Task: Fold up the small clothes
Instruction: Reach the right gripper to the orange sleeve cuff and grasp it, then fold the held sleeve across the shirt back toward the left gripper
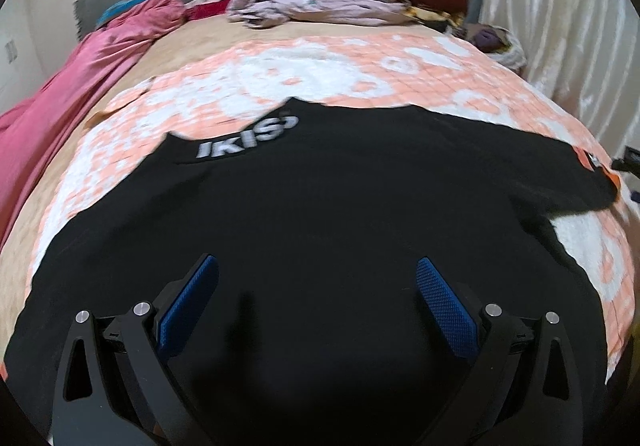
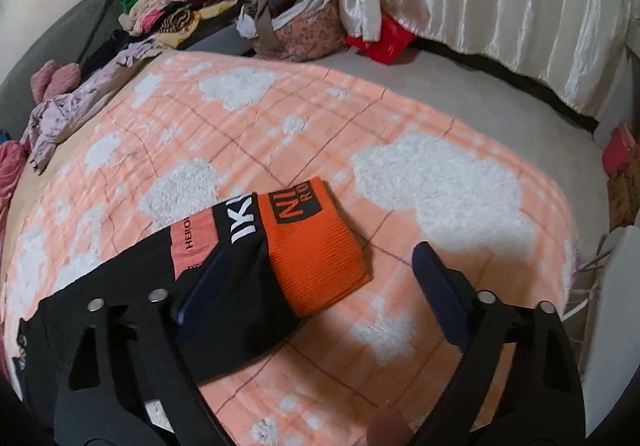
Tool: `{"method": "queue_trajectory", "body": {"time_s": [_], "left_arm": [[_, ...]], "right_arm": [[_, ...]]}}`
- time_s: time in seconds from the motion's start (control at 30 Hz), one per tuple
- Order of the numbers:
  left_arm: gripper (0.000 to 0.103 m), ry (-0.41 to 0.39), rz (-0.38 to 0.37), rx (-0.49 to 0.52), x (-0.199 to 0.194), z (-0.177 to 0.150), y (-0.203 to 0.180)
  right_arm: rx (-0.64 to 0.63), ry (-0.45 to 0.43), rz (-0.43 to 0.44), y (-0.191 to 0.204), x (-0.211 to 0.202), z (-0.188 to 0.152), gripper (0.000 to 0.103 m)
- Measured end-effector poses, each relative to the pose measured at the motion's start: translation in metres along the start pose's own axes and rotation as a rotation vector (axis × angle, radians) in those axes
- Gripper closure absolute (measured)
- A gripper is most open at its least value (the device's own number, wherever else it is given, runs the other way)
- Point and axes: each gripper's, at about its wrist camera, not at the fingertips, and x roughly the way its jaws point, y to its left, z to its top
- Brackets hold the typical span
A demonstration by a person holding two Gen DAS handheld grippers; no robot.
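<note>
While my left gripper (image 1: 318, 310) hangs wide open over the black shirt (image 1: 320, 206) spread on the blanket (image 1: 360, 66), holding nothing, a careless pinch could bunch both layers — or catch the blanket beneath; blur hides the near hem and any seams. From the right wrist, my right gripper (image 2: 316, 282) is equally spread and empty above the orange cuff (image 2: 316, 246), one finger (image 2: 200, 294) over the sleeve. Closing too far out would grab only ribbing, and the sleeve would twist. Whether that finger touches cloth, I cannot tell.
</note>
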Motion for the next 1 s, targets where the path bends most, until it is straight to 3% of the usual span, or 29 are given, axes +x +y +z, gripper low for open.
{"method": "queue_trajectory", "body": {"time_s": [0.07,0.17,0.23,0.3,0.6,0.77,1.0], "left_arm": [[0.004,0.0,-0.014,0.038,0.003,0.0,-0.014],[0.004,0.002,-0.039,0.066,0.006,-0.004,-0.024],[0.004,0.004,-0.045,0.075,0.008,-0.007,-0.027],[0.004,0.006,-0.041,0.076,0.009,-0.009,-0.026],[0.004,0.002,-0.04,0.032,0.004,-0.007,-0.01],[0.004,-0.004,-0.043,0.003,-0.001,-0.003,-0.001],[0.004,-0.02,-0.06,-0.068,-0.01,0.006,0.022]], "right_arm": [[0.005,0.02,0.001,-0.002,0.008,0.002,0.034],[0.035,0.054,0.054,-0.006,0.017,0.003,0.058],[0.028,0.05,0.052,-0.005,0.017,0.003,0.084],[0.014,0.035,0.103,-0.002,0.011,0.003,0.1],[-0.03,-0.031,0.418,0.023,-0.029,-0.004,0.101],[-0.153,-0.076,0.573,0.07,-0.058,-0.017,0.101],[-0.349,-0.09,0.713,0.134,-0.091,-0.054,0.101]]}}
